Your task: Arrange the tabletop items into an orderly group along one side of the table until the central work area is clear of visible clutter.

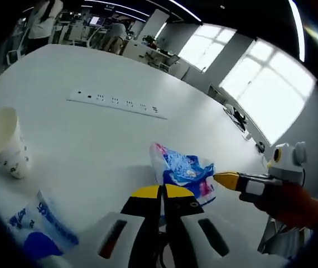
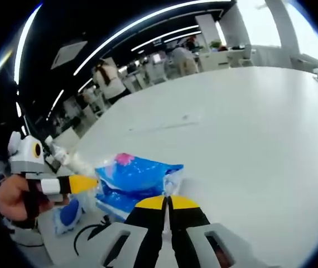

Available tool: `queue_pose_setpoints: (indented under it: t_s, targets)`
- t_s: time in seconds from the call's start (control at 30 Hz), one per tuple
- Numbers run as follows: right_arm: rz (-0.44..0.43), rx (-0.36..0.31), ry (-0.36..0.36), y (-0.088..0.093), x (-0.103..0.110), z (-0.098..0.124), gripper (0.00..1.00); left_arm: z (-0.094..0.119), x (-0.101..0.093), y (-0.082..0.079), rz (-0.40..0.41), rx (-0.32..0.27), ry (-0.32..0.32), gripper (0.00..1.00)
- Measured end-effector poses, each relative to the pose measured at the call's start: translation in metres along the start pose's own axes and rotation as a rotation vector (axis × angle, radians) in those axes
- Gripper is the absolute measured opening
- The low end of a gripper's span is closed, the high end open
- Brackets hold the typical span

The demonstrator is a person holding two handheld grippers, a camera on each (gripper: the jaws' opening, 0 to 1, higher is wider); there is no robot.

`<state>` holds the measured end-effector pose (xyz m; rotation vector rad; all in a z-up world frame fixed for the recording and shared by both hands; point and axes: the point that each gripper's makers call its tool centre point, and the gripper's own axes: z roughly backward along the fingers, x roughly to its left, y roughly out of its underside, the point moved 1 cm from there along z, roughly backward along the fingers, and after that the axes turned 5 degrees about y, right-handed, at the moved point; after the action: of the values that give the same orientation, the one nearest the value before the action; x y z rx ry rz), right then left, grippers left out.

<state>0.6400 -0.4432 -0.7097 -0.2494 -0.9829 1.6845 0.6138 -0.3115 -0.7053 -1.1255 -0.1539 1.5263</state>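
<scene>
Left gripper view: left gripper (image 1: 162, 192) has its jaws pressed together, empty, just short of the blue packet (image 1: 186, 172) on the white table (image 1: 92, 128). The right gripper (image 1: 226, 180) comes in from the right, tip touching the packet. A paper cup (image 1: 4, 140) stands far left, a power strip (image 1: 117, 103) lies mid-table, and a blue-printed bag (image 1: 39, 226) is near the edge.

Right gripper view: right gripper (image 2: 168, 202) also has its jaws together (holding nothing, as far as I can tell) at the packet (image 2: 134, 178); wide bare table to the right.
</scene>
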Motion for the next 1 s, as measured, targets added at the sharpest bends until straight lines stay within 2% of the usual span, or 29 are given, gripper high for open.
queue_pose_setpoints:
  t_s: [0.23, 0.53, 0.73, 1.0]
  targets:
    - [-0.012, 0.011, 0.015, -0.003, -0.017, -0.014, 0.0, -0.022, 0.007, 0.009, 0.023, 0.029, -0.013, 0.0]
    - [-0.019, 0.032, 0.016, 0.003, -0.026, -0.027, 0.0, -0.033, 0.017, 0.021, 0.044, 0.065, -0.032, 0.0]
    - [-0.029, 0.022, 0.02, 0.0, -0.029, -0.029, 0.0, -0.039, 0.018, 0.016, 0.079, 0.052, -0.039, 0.0]
    - [-0.028, 0.018, 0.036, -0.005, -0.035, -0.027, 0.01, -0.04, 0.012, 0.005, 0.057, 0.038, -0.028, 0.0]
